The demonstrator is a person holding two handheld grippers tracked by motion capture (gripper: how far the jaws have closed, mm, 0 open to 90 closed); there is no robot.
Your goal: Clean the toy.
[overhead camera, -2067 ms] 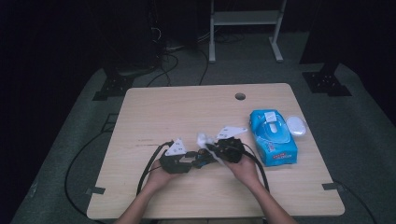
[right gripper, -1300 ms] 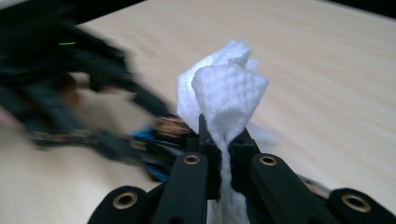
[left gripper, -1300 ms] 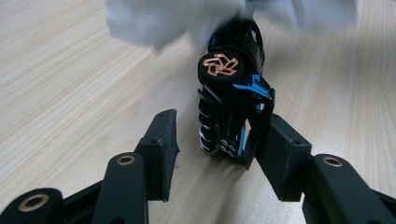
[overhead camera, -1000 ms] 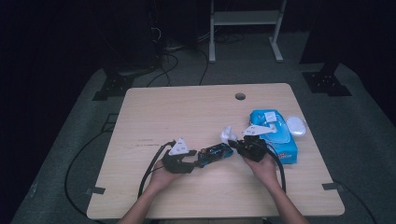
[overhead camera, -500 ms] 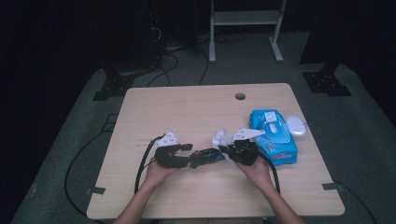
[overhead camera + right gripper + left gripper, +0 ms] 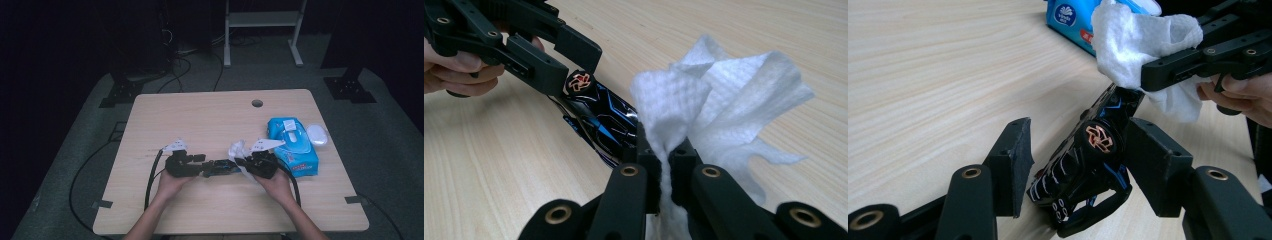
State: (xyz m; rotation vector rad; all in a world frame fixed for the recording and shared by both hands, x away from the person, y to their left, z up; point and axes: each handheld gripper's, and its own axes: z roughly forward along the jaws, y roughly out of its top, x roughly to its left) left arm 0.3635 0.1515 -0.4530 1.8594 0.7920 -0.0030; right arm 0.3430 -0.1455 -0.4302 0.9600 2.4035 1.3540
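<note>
I have the black-and-blue toy car braced between my left tongs, whose jaws stand apart around its rear, so my right tongs, clamped on a white wipe, can rub its front.

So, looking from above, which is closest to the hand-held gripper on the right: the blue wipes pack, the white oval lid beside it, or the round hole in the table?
Measured from the right hand-held gripper in the high view:
1. Blue wipes pack, just to its right, almost touching.
2. White oval lid, beyond the pack, at the table's right edge.
3. Round hole, up toward the far edge.
</note>
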